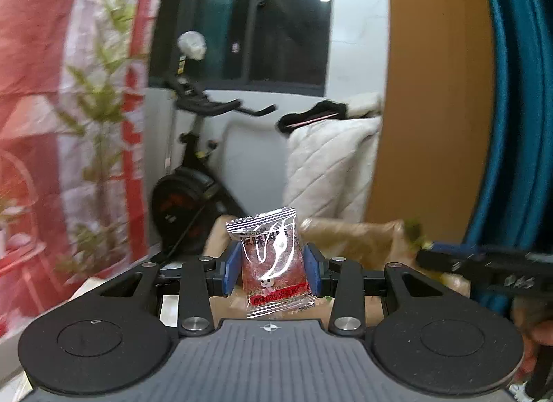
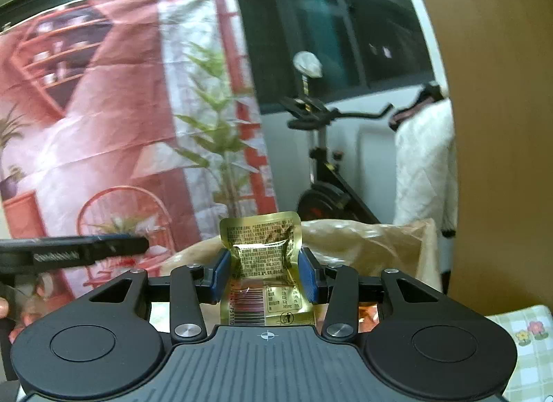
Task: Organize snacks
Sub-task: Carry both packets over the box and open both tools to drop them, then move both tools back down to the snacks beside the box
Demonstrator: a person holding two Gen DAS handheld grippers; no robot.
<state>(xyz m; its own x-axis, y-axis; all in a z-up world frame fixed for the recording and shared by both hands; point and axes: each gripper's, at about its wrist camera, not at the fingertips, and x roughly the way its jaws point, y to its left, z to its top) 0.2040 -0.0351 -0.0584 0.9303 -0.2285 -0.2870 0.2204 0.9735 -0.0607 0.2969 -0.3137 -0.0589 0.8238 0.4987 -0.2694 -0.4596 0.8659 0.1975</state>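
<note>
In the left wrist view my left gripper is shut on a clear snack packet with red meat inside and black and red print; it stands upright between the blue pads. In the right wrist view my right gripper is shut on a gold foil snack packet, crumpled at the middle, barcode side facing me. Both are held up in the air above a brown paper bag, which also shows as the brown paper bag behind the left packet. The other gripper's body pokes in at each view's edge.
A black exercise bike stands by the dark window. A red and white printed backdrop hangs on the left. White quilted fabric lies over something beside a brown door panel. A checked tablecloth shows at lower right.
</note>
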